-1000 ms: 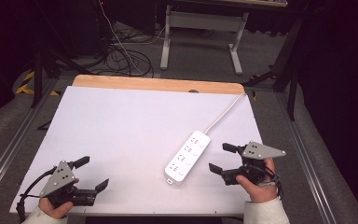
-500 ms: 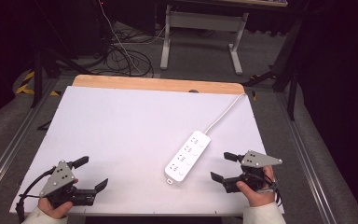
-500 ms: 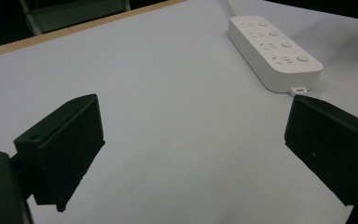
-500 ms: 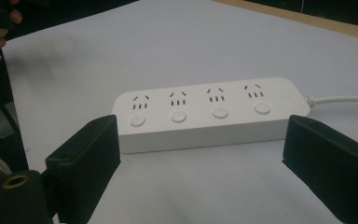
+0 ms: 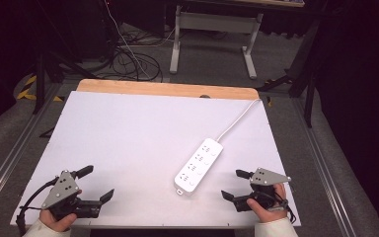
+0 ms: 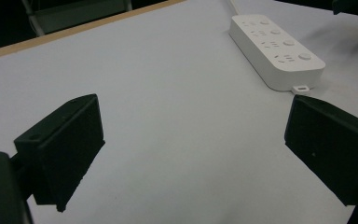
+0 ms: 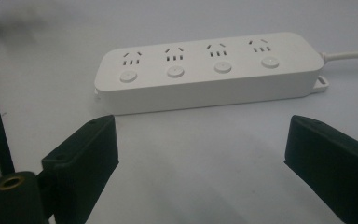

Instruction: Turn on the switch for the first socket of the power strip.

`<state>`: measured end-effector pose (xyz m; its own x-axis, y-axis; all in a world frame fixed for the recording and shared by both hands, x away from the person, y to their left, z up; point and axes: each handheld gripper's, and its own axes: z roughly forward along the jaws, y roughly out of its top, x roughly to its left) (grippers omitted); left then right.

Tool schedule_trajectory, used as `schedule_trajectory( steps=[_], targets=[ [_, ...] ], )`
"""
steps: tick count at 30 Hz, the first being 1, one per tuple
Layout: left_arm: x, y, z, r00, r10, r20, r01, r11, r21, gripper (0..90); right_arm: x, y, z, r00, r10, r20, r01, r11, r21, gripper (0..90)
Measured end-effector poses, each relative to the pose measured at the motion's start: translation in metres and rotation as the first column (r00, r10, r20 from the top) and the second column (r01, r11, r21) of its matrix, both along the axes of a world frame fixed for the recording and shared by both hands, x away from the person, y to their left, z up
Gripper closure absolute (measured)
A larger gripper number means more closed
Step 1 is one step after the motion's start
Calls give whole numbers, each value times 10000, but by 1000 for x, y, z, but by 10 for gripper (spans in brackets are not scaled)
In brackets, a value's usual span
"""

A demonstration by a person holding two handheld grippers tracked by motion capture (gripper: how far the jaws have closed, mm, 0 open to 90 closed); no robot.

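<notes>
White power strip (image 5: 199, 165) lies flat on the white table (image 5: 128, 138), right of center, angled with its near end leftward. Four sockets, each with a round button. White cord (image 5: 239, 118) runs from its far end toward the far-right corner.

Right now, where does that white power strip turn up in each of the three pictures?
High view: the power strip lies diagonally, right of the table's centre.
Left gripper view: upper right, beyond the open jaws.
Right gripper view: across the upper middle, broadside, just past the open jaws.
Shared landmark: its white cord leaving one end.
</notes>
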<state>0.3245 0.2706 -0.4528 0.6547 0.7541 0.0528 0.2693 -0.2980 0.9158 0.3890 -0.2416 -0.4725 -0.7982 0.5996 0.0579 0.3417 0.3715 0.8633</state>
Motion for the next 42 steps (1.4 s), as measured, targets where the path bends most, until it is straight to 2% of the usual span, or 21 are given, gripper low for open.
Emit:
schedule_trajectory(
  steps=[5,9,12,18,22,26,32,34,42],
  targets=[
    [1,-1,-1,10000,-40,-41,40,10000,11,51,-3,1,-10,9994,85,-323,-85,10000,11,99],
    [1,-1,-1,10000,-10,16,10,10000,-20,51,-4,2,-19,9983,88,-573,-101,9997,-219,100],
    [2,0,-2,10000,-2,26,2,10000,-30,50,-2,2,-18,9993,-17,-381,1,9991,-414,100],
    [3,1,-2,10000,-3,-65,1,9997,-252,50,-3,0,-13,9992,-394,63,396,9986,-363,100],
    [5,3,-4,9997,15,-233,-25,9991,-426,49,-3,-3,-13,9984,-554,97,556,9980,-293,100],
    [4,3,-4,9999,110,-24,-110,9997,-199,50,-3,-2,-12,9982,-569,198,575,9978,-327,100],
    [4,2,-5,9997,175,183,-173,9998,-104,51,-5,-2,-11,9981,-530,312,544,9975,-462,100],
    [4,1,-5,9999,128,114,-125,9996,-248,50,-5,-3,-11,9981,-511,336,527,9976,-456,100],
    [5,3,-4,10000,4,44,-3,9995,-303,50,-5,-2,-11,9983,-479,321,494,9977,-473,101]
  ],
)
